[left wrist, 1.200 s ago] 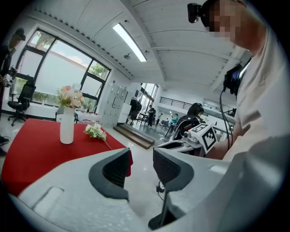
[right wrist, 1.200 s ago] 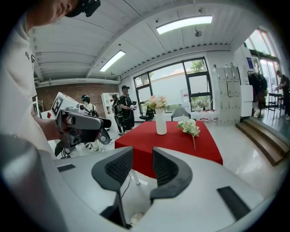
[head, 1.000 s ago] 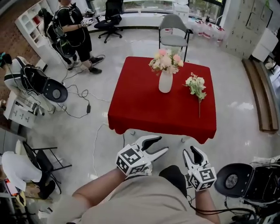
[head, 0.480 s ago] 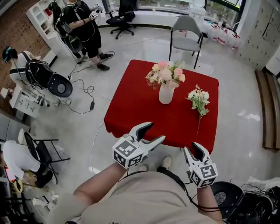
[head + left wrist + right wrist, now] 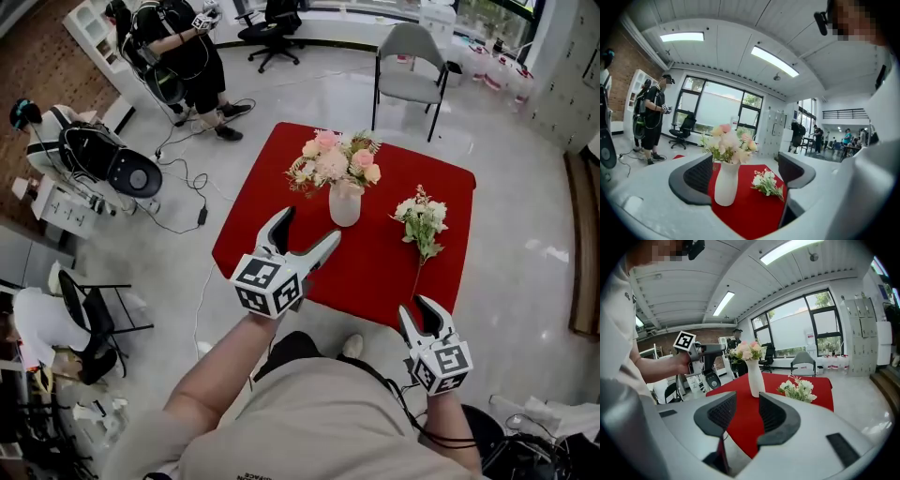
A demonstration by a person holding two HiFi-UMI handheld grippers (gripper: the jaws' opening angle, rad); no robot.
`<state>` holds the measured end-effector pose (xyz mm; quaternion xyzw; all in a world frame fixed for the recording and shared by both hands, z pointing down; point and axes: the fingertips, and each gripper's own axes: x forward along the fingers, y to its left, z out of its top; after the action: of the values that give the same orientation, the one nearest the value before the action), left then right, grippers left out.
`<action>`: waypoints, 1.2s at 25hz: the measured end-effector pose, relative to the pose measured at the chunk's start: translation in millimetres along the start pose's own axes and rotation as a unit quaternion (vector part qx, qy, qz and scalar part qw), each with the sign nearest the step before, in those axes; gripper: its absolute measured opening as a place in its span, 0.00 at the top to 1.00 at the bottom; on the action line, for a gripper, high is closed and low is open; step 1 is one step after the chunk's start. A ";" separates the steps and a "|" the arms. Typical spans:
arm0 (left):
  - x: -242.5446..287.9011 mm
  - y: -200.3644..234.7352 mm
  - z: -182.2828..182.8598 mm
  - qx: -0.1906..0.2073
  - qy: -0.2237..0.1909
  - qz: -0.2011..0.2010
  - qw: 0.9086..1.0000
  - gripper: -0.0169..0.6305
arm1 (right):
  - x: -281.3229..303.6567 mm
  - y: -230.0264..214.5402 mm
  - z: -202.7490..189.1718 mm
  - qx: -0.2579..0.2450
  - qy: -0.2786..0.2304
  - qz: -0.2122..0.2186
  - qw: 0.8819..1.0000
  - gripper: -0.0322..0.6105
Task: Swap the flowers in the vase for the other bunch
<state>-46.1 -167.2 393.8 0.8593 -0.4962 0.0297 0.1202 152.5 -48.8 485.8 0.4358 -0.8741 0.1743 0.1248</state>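
Vase (image 5: 344, 202) with pink flowers (image 5: 333, 161) stood on the red table (image 5: 272, 234), the other bunch (image 5: 420, 220) lying at its 3 o'clock. Left gripper (image 5: 309, 227) hung at the vase's 7 o'clock, jaws just opening, nothing between them. Right gripper (image 5: 417, 307) sat at 5 o'clock, jaws slightly parted, empty.

Your left gripper (image 5: 311, 225), raised and reaching forward: jaws wide, just opened further (nothing between them). Your right gripper (image 5: 417, 307), held lower and closer in: jaws narrowly apart, empty.

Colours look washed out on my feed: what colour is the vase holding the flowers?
White. The plain white vase shows best in the left gripper view.
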 end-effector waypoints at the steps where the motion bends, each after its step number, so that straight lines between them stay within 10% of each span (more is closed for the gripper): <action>1: 6.6 7.7 3.1 -0.003 -0.004 0.013 1.000 0.31 | 1.8 -4.4 -1.1 -0.001 0.003 0.002 1.000 0.71; 13: 81.5 61.7 46.1 0.105 -0.002 0.019 0.994 0.07 | 17.7 -32.5 21.8 0.016 -0.015 -0.036 0.999 0.71; 30: 141.4 78.5 13.5 0.083 0.110 -0.083 0.987 0.07 | 38.6 -24.5 40.0 0.038 -0.016 -0.079 0.996 0.71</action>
<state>-43.0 -327.6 418.7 0.8961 -0.4028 0.1548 0.1044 146.9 -106.8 468.6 0.5109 -0.8314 0.1904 0.1074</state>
